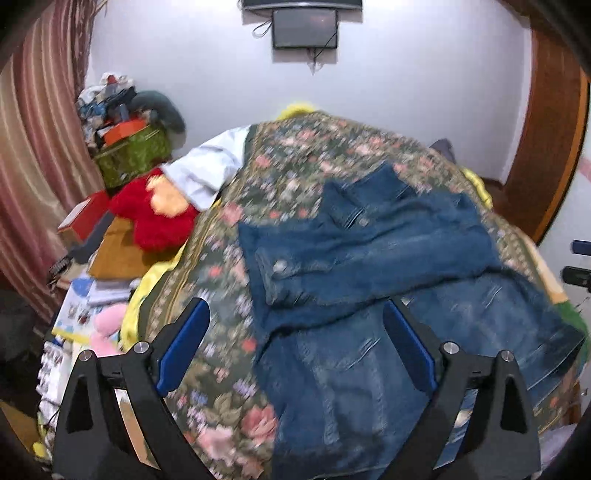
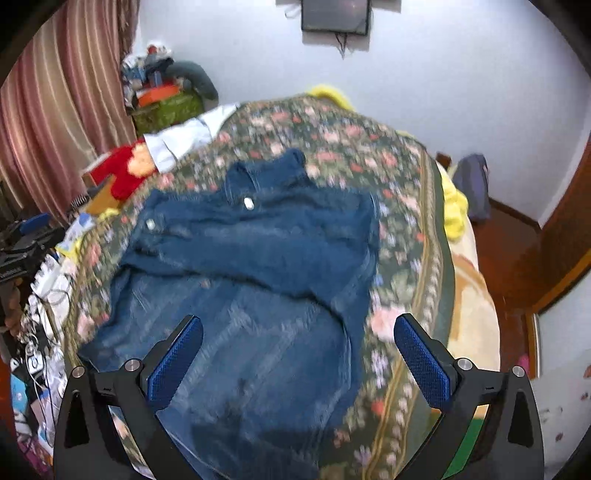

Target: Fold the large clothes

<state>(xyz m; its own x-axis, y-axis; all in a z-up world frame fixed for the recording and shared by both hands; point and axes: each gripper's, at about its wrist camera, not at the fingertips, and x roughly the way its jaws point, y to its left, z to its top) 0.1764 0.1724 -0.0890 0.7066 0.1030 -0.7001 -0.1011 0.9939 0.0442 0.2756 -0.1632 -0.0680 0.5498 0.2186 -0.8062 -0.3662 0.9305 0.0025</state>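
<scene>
A blue denim jacket (image 1: 373, 258) lies on the floral bedspread (image 1: 229, 369), its upper part folded down over the lower part; the collar points to the far wall. The right wrist view has the same jacket (image 2: 251, 266) spread across the bedspread (image 2: 406, 229), with metal buttons showing near the collar. My left gripper (image 1: 295, 325) hovers open above the jacket's near left edge, nothing between its blue pads (image 1: 184, 343). My right gripper (image 2: 299, 354) is also open and holds nothing, raised over the jacket's near right part; its blue pads (image 2: 421, 362) stand wide apart.
Left of the bed: a red plush toy (image 1: 155, 218), a white cloth (image 1: 207, 170), boxes, papers and a green basket (image 1: 129, 155) piled with things by a pink curtain (image 1: 33, 140). A screen (image 1: 304, 27) hangs on the far wall. A wooden door frame (image 1: 546, 147) stands right.
</scene>
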